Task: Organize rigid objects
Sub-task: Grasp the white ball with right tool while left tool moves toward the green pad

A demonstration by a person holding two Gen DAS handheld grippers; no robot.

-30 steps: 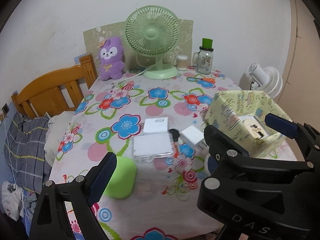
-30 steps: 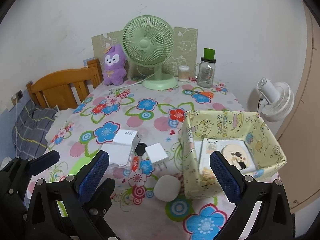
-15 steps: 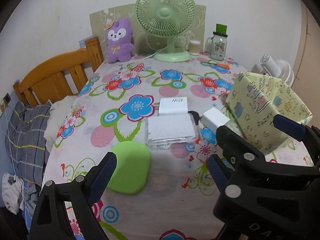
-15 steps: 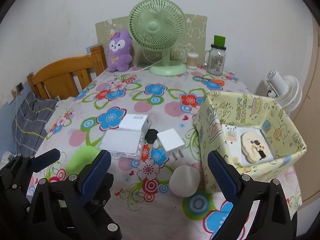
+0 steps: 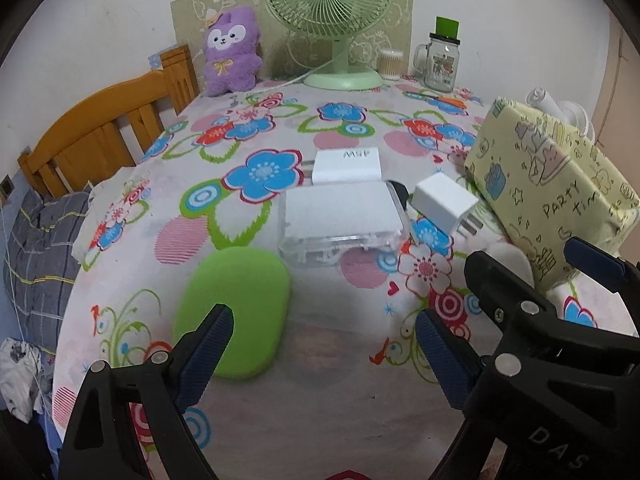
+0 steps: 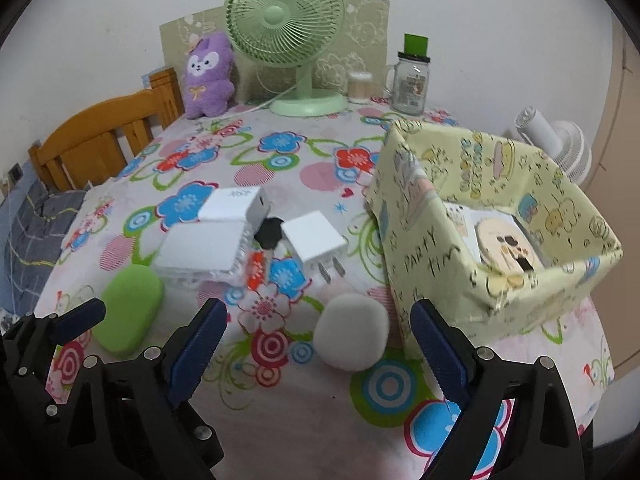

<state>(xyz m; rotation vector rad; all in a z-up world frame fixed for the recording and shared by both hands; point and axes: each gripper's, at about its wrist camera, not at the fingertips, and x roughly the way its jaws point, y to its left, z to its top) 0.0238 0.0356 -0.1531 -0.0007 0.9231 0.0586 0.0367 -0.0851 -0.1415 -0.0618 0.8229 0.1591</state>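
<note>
On the flowered tablecloth lie a green case (image 5: 234,308) (image 6: 130,308), a clear box with a white insert (image 5: 342,216) (image 6: 202,250), a white "45W" charger (image 5: 346,164) (image 6: 236,204), a white plug adapter (image 5: 444,202) (image 6: 316,242), a small black piece (image 6: 270,232) and a white rounded case (image 6: 352,332). A yellow patterned box (image 6: 496,232) (image 5: 552,184) at the right holds cards and a round item. My left gripper (image 5: 324,346) is open, low, just before the green case. My right gripper (image 6: 318,340) is open, just before the white case.
A green desk fan (image 6: 286,32), a purple plush (image 6: 208,76), a glass jar mug (image 6: 412,80) and a small cup (image 6: 360,88) stand at the table's back. A wooden bed frame (image 6: 100,140) is left. A white fan (image 6: 556,148) is beyond the right edge.
Both grippers have moved forward and lower toward the table; the green case and the white case now sit closer to the fingertips. Nothing has been grasped.
</note>
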